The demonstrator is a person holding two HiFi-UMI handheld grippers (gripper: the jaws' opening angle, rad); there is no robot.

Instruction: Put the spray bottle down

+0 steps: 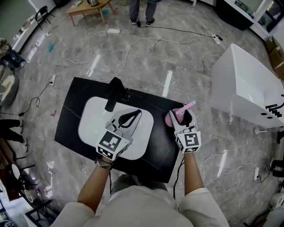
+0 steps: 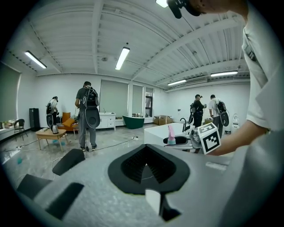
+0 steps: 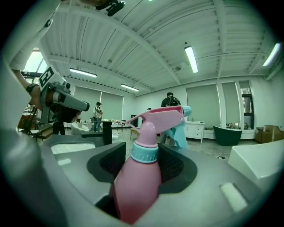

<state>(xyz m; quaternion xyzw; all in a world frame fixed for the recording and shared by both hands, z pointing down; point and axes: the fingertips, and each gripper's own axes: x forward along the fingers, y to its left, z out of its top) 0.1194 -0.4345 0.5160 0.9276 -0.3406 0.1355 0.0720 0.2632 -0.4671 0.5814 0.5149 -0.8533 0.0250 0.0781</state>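
Note:
A pink spray bottle (image 1: 179,113) with a pale blue collar and nozzle stands upright between the jaws of my right gripper (image 1: 184,119), which is shut on its body. The bottle hangs just over the right end of the black countertop (image 1: 75,103). In the right gripper view the bottle (image 3: 143,165) fills the gap between the dark pads (image 3: 108,165). My left gripper (image 1: 128,119) is over the white sink basin (image 1: 91,120), open with nothing between its jaws. In the left gripper view the jaws (image 2: 148,166) are empty, and the bottle (image 2: 171,135) shows far right.
A black faucet (image 1: 114,93) rises at the basin's far edge. A white bathtub (image 1: 242,84) stands to the right on the marble floor. Cables (image 1: 133,44) run over the floor. A person (image 1: 142,11) stands far off beside a wooden table (image 1: 86,9).

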